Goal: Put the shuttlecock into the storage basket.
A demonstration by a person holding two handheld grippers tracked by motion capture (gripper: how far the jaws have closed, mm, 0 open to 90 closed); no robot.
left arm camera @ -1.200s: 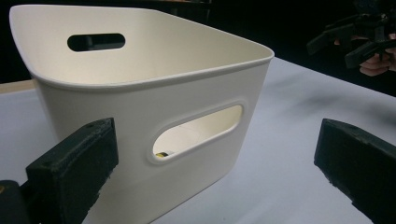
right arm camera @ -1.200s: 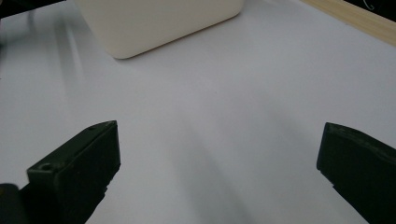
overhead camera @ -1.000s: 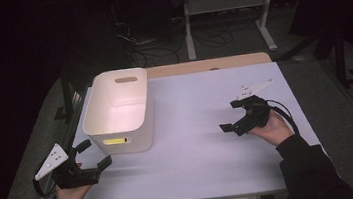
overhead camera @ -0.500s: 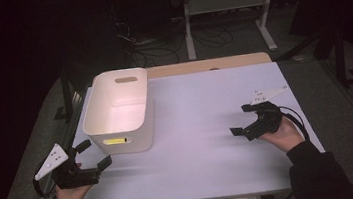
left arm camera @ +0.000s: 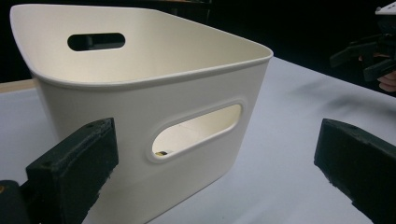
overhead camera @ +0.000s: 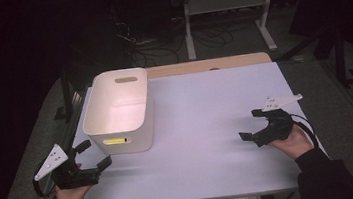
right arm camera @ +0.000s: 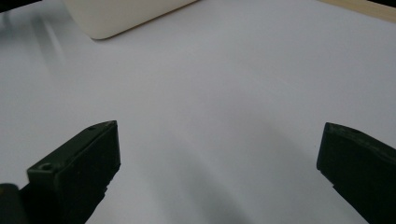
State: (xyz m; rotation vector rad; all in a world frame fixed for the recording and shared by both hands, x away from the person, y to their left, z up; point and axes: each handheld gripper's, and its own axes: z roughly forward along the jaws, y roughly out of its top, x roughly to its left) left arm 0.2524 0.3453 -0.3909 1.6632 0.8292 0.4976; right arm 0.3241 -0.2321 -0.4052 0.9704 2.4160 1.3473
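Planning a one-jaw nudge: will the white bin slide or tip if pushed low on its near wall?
Probably slides: the white bin looks empty, so likely light, and it sits flat on the smooth table. Its walls look like thin moulded plastic with handle slots, so expect slight flex, not collapse. It widens toward the rim, so a high push might tip it.

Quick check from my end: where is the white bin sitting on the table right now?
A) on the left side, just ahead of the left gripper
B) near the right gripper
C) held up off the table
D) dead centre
A: the white bin stands on the table at its left side, just beyond the open left gripper, far from the right gripper.
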